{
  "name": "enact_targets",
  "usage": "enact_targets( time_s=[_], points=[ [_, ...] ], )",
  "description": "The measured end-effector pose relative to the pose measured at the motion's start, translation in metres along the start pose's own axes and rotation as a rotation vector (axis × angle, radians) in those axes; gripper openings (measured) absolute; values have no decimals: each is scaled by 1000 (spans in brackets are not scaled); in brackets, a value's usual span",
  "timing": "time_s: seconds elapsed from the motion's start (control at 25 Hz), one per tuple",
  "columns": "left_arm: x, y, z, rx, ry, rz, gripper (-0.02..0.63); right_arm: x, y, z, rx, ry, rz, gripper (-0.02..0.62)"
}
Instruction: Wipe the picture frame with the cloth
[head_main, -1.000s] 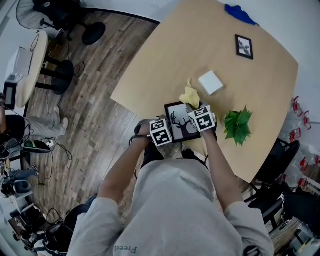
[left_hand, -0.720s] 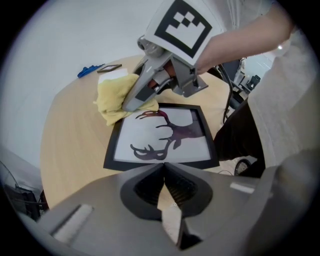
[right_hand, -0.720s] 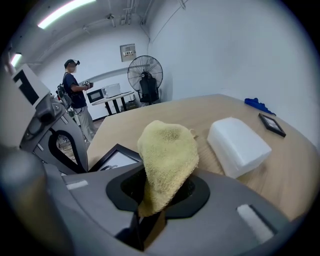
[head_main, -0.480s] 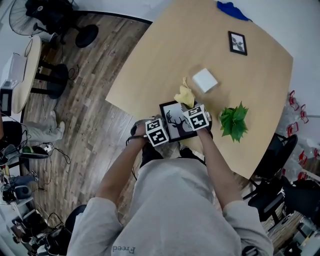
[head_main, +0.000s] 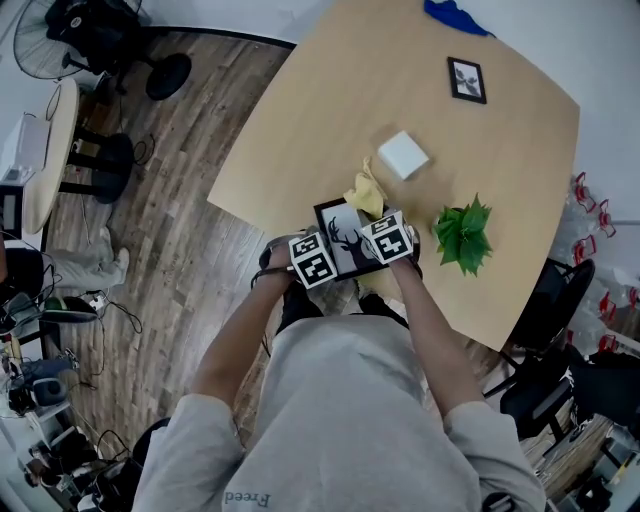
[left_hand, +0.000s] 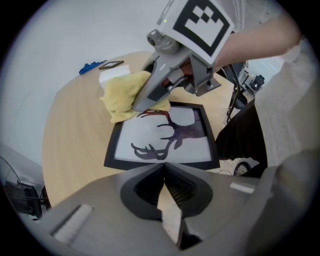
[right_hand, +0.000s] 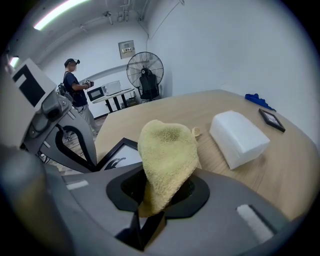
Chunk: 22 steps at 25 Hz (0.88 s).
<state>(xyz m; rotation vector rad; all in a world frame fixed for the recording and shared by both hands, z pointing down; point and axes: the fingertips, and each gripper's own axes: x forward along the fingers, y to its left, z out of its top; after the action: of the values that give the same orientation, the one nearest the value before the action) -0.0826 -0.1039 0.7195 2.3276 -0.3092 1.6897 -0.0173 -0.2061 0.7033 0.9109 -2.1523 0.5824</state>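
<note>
The left gripper (left_hand: 164, 172) is clenched with nothing between its jaws. Their tips meet right at the near edge of the black-rimmed picture frame with a deer-antler silhouette (left_hand: 160, 137); whether they touch it cannot be told. The right gripper (right_hand: 155, 207) grasps a soft yellow cloth (right_hand: 167, 150), which rises out of its closed jaws as a rounded fold.

In the left gripper view this cloth lies bunched over the frame's far left corner, and the right gripper's body slants down across the far edge, hiding part of it. The frame lies flat on the pale wooden table (head_main: 320, 110), close to the edge nearest the person. In the head view the two marker cubes cover its left and right sides.

Just beyond the cloth sits a white rectangular block (head_main: 403, 155). A small green leafy plant (head_main: 462, 234) stands to the right of the right gripper, near but apart. Well away, towards the far side, lie a small black-framed picture (head_main: 466, 80) and a crumpled blue item (head_main: 455, 17).

Beyond the table are a wood-plank floor (head_main: 190, 230), a black standing fan (right_hand: 145, 67) and a person in dark clothes (right_hand: 75, 82) by another table.
</note>
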Motion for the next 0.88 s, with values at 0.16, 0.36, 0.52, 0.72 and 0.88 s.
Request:
enact_targets(
  time_s=[0.16, 0.36, 0.52, 0.72, 0.88],
  points=[
    [-1, 0, 0, -8, 7, -12, 54, -1, 7, -6, 36, -6, -12, 74],
    [-1, -1, 2, 7, 21, -28, 54, -12, 6, -5, 48, -6, -19, 74],
    [-1, 0, 2, 15, 25, -37, 54, -16, 7, -11, 66, -32, -15, 74],
    [-2, 0, 1, 6, 10, -35, 54, -24, 12, -22, 87, -27, -4, 74],
    [-2, 0, 1, 2, 2, -34, 54, -30, 15, -29, 94, -21, 15, 74]
  ],
)
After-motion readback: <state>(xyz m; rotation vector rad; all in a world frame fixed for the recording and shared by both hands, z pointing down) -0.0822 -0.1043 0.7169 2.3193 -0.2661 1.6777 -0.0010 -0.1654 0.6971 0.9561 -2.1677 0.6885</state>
